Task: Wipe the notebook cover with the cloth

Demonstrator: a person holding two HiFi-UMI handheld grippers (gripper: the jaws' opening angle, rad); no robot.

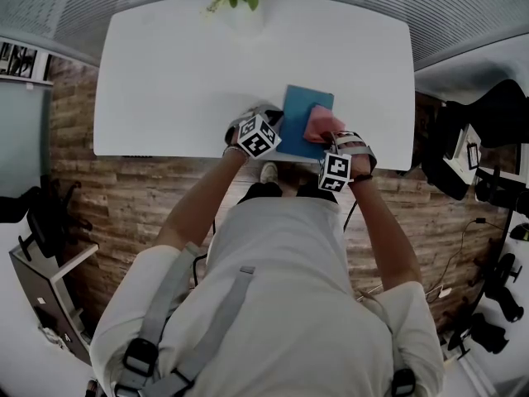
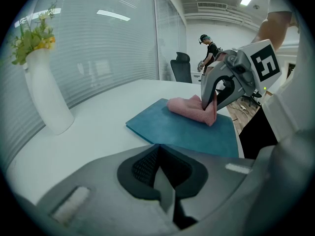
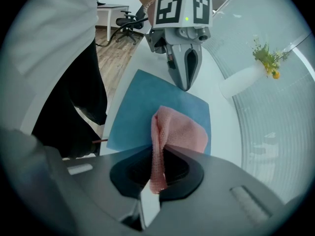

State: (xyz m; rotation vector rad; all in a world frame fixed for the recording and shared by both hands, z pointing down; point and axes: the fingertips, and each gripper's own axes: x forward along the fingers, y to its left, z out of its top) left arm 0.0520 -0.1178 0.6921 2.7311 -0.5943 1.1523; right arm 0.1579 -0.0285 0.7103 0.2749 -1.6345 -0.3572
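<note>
A blue notebook [image 1: 302, 110] lies flat near the front edge of the white table [image 1: 165, 81]. A pink cloth [image 1: 321, 123] rests on its right part. My right gripper [image 1: 331, 141] is shut on that cloth; in the right gripper view the cloth [image 3: 173, 129] runs from between the jaws down onto the cover [image 3: 142, 107]. My left gripper [image 1: 278, 126] is shut with nothing in it, its tip at the notebook's left edge. The left gripper view shows the notebook [image 2: 182, 129], the cloth [image 2: 189, 110] and the right gripper [image 2: 215, 98] clamped on it.
A white vase with yellow flowers [image 1: 240, 2] stands at the table's far edge, also seen as the vase [image 2: 47, 100] at the left. Wooden floor [image 1: 99, 188] lies below the table's front edge. Office chairs [image 3: 125, 19] and another person [image 2: 210, 50] are far behind.
</note>
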